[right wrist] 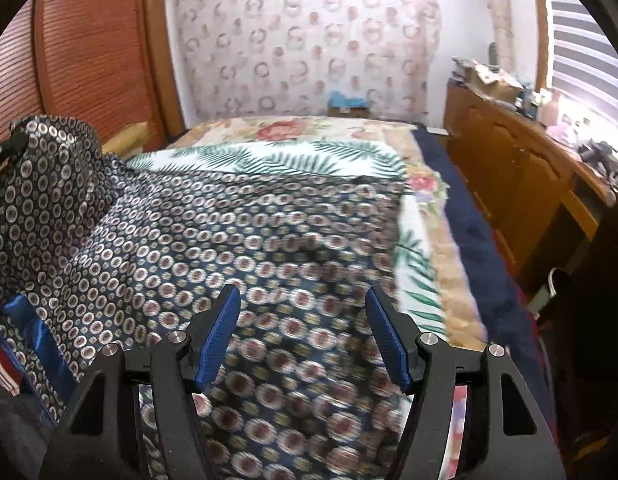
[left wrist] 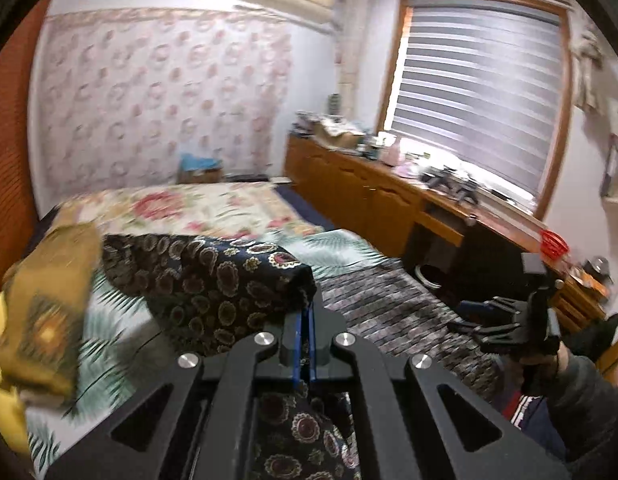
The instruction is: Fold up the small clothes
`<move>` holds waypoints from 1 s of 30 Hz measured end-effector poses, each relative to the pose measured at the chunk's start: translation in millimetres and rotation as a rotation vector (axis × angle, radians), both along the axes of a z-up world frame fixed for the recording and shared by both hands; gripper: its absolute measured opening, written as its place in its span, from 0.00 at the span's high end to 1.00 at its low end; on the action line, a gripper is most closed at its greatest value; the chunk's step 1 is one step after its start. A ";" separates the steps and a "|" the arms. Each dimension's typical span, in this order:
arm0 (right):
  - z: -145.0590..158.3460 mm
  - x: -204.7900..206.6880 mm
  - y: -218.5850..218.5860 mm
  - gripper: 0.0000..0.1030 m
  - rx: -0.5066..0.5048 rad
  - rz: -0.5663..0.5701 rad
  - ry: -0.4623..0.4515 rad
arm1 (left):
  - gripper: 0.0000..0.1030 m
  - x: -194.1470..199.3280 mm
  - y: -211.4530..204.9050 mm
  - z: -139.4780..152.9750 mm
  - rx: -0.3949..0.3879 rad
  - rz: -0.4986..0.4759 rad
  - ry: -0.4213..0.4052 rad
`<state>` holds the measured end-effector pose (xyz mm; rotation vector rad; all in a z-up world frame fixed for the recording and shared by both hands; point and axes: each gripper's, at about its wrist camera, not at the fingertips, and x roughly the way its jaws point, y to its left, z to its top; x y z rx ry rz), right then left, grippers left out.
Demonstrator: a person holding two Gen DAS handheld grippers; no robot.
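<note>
A dark blue garment printed with round medallions lies spread on the bed, and its left part is pulled up into the air. My left gripper is shut on an edge of that garment, whose cloth hangs from the blue pads and drapes under the jaws. In the right wrist view the left gripper shows at the far left, holding the raised corner. My right gripper stands open above the flat part of the garment with nothing between its blue pads. The right gripper also appears at the right of the left wrist view.
The bed carries a leaf-print sheet over a floral quilt. A yellow-brown pillow lies at the left. A long wooden cabinet with clutter runs under the window on the right. A red-brown slatted wardrobe stands on the left.
</note>
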<state>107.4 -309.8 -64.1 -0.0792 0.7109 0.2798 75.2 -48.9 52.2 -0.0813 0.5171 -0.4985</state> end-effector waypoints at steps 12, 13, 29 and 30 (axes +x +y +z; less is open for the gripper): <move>8.5 -11.7 -22.7 0.36 0.026 -0.028 -0.019 | 0.83 2.5 -81.4 36.6 0.081 -0.169 -0.008; 9.5 -11.8 -21.1 0.36 0.022 -0.025 -0.022 | 0.82 2.1 -77.1 36.8 0.088 -0.160 -0.004; 23.2 15.7 35.2 0.35 -0.003 0.092 -0.038 | 0.81 13.1 -13.6 -20.9 0.149 0.042 0.102; 22.8 16.8 38.8 0.35 -0.007 0.102 -0.039 | 0.81 12.7 -11.2 -23.9 0.151 0.049 0.105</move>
